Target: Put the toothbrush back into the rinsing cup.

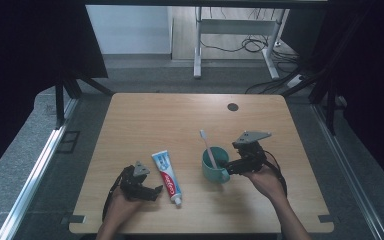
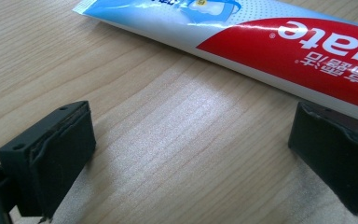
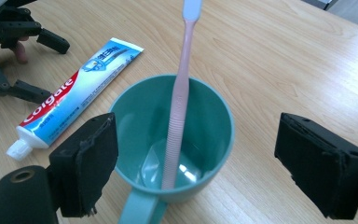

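Teal cup (image 1: 215, 165) sits right of table (image 1: 145, 120) centre, pink toothbrush (image 3: 177, 116) standing in it, handle down, leaning on the far rim. Right gripper (image 1: 231, 167) is just beside the cup at the handle side, jaws spread about as wide as they go, one either side of the cup, pads off it, nothing held. Left gripper (image 1: 155, 192) rests near the front edge, jaws wide open and empty, aimed at the toothpaste tube (image 1: 167, 176) lying flat just beside it, cap toward the person.

Risks as I read it:
- cup is light; a jaw clipping the rim or handle tips it and the toothbrush falls out.
- left jaw nearest the tube could shove it sideways rather than grip it, since it lies flat.
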Demonstrator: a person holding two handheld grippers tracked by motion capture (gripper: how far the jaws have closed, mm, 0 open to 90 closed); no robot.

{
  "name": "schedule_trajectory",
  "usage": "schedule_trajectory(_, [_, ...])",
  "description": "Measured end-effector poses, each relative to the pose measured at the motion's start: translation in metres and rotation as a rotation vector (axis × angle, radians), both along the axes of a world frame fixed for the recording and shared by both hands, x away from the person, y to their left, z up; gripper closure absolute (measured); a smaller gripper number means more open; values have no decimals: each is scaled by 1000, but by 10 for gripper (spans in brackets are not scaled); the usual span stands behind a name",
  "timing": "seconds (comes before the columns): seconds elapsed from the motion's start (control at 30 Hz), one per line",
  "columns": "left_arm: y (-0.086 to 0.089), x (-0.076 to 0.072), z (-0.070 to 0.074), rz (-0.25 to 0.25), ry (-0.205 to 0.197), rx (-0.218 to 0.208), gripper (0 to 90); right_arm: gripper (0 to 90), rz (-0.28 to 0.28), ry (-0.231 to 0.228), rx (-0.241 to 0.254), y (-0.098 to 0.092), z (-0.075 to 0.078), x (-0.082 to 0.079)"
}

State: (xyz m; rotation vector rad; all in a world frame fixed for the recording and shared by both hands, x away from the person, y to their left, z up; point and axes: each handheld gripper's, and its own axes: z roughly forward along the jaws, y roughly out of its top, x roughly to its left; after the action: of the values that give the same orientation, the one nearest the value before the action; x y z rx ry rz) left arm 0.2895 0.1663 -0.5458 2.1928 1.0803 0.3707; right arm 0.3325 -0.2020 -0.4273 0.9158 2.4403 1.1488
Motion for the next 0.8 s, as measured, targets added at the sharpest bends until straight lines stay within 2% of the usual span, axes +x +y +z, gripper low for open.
schedule_trajectory(0.33, [0, 0, 0, 1, -1, -1, 3, 117, -23, -10, 1, -18, 1, -8])
schedule_trajectory(0.8, [0, 0, 0, 4, -2, -3, 5, 117, -74, -5, 12, -50, -11, -20])
